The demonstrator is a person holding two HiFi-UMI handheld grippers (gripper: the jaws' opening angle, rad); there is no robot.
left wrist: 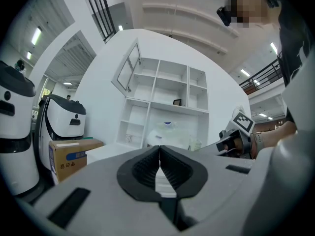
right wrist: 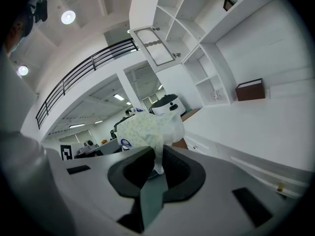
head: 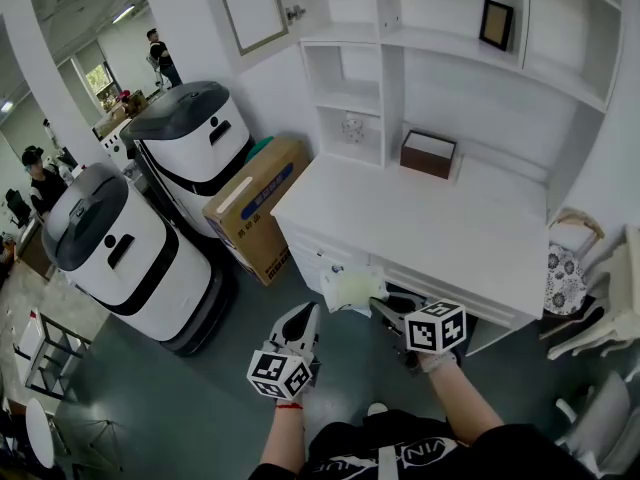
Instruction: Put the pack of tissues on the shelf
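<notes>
The pack of tissues point(head: 352, 288) is a pale yellow-green plastic pack, held in the air before the desk's front edge. My right gripper point(head: 382, 306) is shut on the pack's thin end flap; in the right gripper view the pack point(right wrist: 147, 129) stands up out of the pinched jaws of that gripper point(right wrist: 158, 157). My left gripper point(head: 304, 324) hangs lower left, apart from the pack, its jaws shut with nothing between them point(left wrist: 159, 157). The white shelf unit point(head: 420, 88) rises behind the desk, also seen as the shelf unit point(left wrist: 162, 107) in the left gripper view.
A white desk top point(head: 440, 218) lies under the shelves, with a brown box point(head: 428, 153) at its back. A cardboard box point(head: 255, 208) and two white robots point(head: 120, 253) stand on the left. A small framed picture point(head: 496, 24) sits on an upper shelf. A chair point(head: 600, 308) is at the right.
</notes>
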